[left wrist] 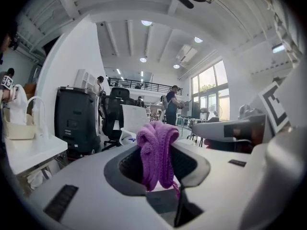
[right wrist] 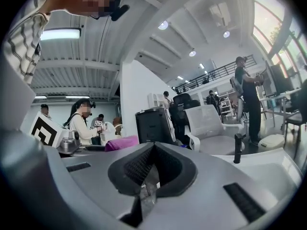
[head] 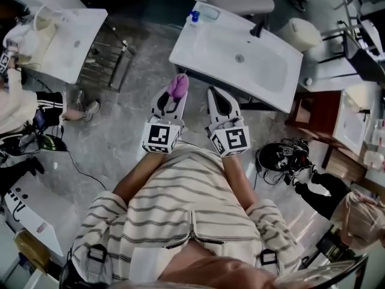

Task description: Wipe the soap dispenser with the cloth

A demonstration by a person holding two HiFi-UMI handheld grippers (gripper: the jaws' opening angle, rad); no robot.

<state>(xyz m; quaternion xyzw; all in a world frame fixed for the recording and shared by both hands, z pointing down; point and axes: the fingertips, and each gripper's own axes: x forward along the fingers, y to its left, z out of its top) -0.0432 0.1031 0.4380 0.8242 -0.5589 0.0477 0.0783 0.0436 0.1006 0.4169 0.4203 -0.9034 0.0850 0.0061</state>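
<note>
A purple cloth [head: 178,85] sticks out of my left gripper [head: 173,98], which is shut on it; in the left gripper view the cloth [left wrist: 156,150] hangs bunched between the jaws. Beside it my right gripper [head: 218,96] is shut with nothing in it, as the right gripper view shows [right wrist: 152,163]. Both are held out level in front of the person's striped shirt, short of the white sink counter [head: 198,59]. A small bottle with a blue top [head: 194,18], apparently the soap dispenser, stands at the counter's far left corner. The cloth [right wrist: 122,143] also shows at the left of the right gripper view.
A black tap [head: 258,27] stands at the sink's back edge. Another white sink top [head: 72,41] and a wire rack [head: 105,62] lie to the left, with a white bin [head: 301,34] and wooden cabinet [head: 319,116] to the right. People stand at left and lower right; black gear [head: 280,156] lies on the floor.
</note>
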